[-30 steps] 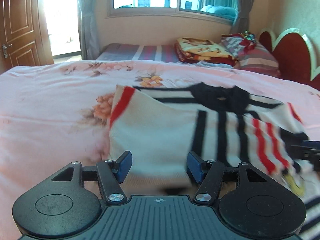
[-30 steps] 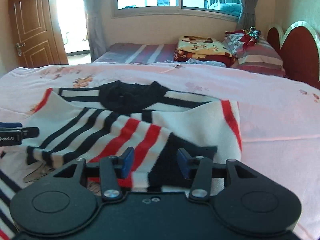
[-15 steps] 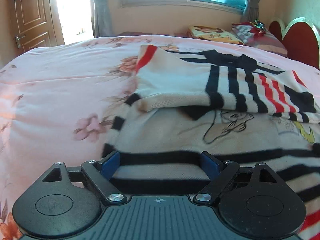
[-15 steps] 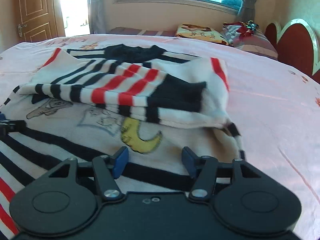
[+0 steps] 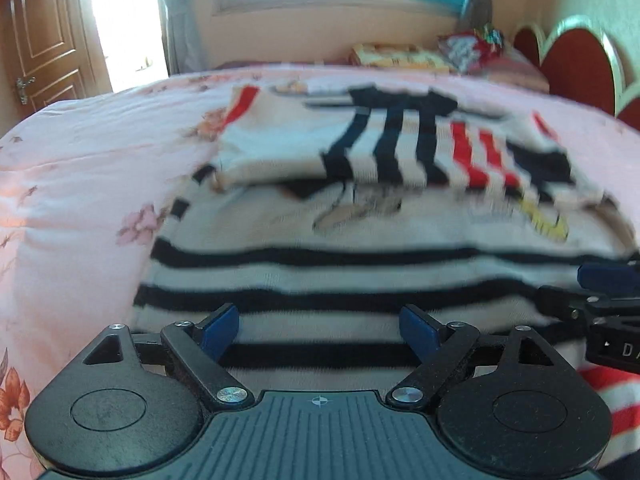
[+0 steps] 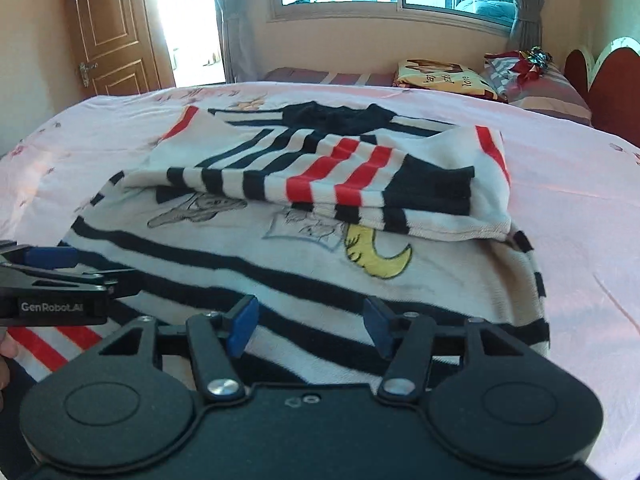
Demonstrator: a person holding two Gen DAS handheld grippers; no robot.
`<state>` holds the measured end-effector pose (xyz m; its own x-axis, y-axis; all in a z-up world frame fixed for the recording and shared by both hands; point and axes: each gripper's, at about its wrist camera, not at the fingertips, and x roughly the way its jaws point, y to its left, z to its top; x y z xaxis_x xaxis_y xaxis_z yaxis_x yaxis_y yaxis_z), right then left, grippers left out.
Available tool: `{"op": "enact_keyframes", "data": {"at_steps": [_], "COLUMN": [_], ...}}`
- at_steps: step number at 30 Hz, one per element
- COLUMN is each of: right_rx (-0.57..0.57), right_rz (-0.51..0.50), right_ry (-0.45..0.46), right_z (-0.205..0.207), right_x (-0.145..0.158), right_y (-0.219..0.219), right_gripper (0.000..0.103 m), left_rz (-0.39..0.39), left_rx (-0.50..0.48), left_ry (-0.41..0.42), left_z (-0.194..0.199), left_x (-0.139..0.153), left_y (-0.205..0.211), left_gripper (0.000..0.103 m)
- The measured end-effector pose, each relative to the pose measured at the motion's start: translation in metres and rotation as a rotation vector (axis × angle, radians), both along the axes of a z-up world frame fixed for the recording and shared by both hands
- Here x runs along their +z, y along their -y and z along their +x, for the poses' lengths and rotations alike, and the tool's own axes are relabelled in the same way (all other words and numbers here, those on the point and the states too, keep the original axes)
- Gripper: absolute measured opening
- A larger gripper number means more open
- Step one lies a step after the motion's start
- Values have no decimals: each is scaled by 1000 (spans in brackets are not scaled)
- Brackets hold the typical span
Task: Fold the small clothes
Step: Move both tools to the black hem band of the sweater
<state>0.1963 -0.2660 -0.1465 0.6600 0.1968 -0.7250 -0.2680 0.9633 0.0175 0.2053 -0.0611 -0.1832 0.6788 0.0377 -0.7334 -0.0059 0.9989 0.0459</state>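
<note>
A small white sweater (image 5: 360, 240) (image 6: 256, 256) with black and red stripes and a cartoon print lies flat on the pink bed. Both sleeves (image 6: 360, 184) are folded across its chest. My left gripper (image 5: 320, 328) is open and empty, low over the sweater's near left hem. My right gripper (image 6: 306, 322) is open and empty over the near right hem. Each gripper shows at the edge of the other's view, the right one in the left wrist view (image 5: 608, 280) and the left one in the right wrist view (image 6: 52, 258).
The pink floral bedsheet (image 5: 80, 184) (image 6: 580, 184) spreads wide around the sweater. Pillows and folded blankets (image 6: 444, 74) lie at the far end. A red headboard (image 6: 612, 84) is at the right. A wooden door (image 6: 108, 36) stands at the back left.
Both grippers let go of the sleeves, which now lie folded across the chest. Both grippers pulled back and down to the sweater's near hem, jaws open wider.
</note>
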Motion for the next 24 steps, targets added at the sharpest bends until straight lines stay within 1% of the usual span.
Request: {"op": "enact_keyframes", "data": {"at_steps": [1,2,4,6,8,11,13,14,16,17,19,21,22,24], "right_rx": [-10,-14,-38,-80,-137,-182,-211,-225,-221,-205,-171,-157,-168,-173], "right_rz": [-19,-28,-55,-78,-76,-94,-89,-74,-57,-72,-102,-104,-113,-123], "right_ry": [-10,12,23,31,25,14,-3,-4,39,53,36,-33,-3,8], "right_z": [-3,-9,-19,-29,-41,-58,-67,-72,-85,-90,-93,-94,-102,-115], "right_x": [-7,-8,-6,-7,-6,-5,-2,4,15,18,12,-3,-6,-7], "right_y": [1,4,12,25,38,42,40,38,27,17,-2,-13,-17,-19], "right_gripper": [55,55,54,54,55,56,56,55,54,55,56,56,57,57], "left_rz": [1,8,-21,-18,-30,-46,-24,-15,-35,-48,-41,-22,-39,-20], "left_rx": [-6,7,8,-15,-22,-40,-60,-64,-75,-86,-112,-117,-118,-134], "left_ry": [20,13,9,22,23,24,28,27,44,58,74,30,34,56], "left_z": [-6,-10,-19,-30,-39,-55,-68,-73,-83,-86,-88,-88,-93,-107], "left_x": [-2,-3,-4,-6,-6,-5,-4,-1,7,10,10,0,-4,-6], "left_y": [-4,-10,-27,-39,-50,-63,-65,-66,-66,-65,-60,-59,-64,-68], "left_gripper": [92,98,98,99,99,99,99,99,98,98,98,99,99,99]}}
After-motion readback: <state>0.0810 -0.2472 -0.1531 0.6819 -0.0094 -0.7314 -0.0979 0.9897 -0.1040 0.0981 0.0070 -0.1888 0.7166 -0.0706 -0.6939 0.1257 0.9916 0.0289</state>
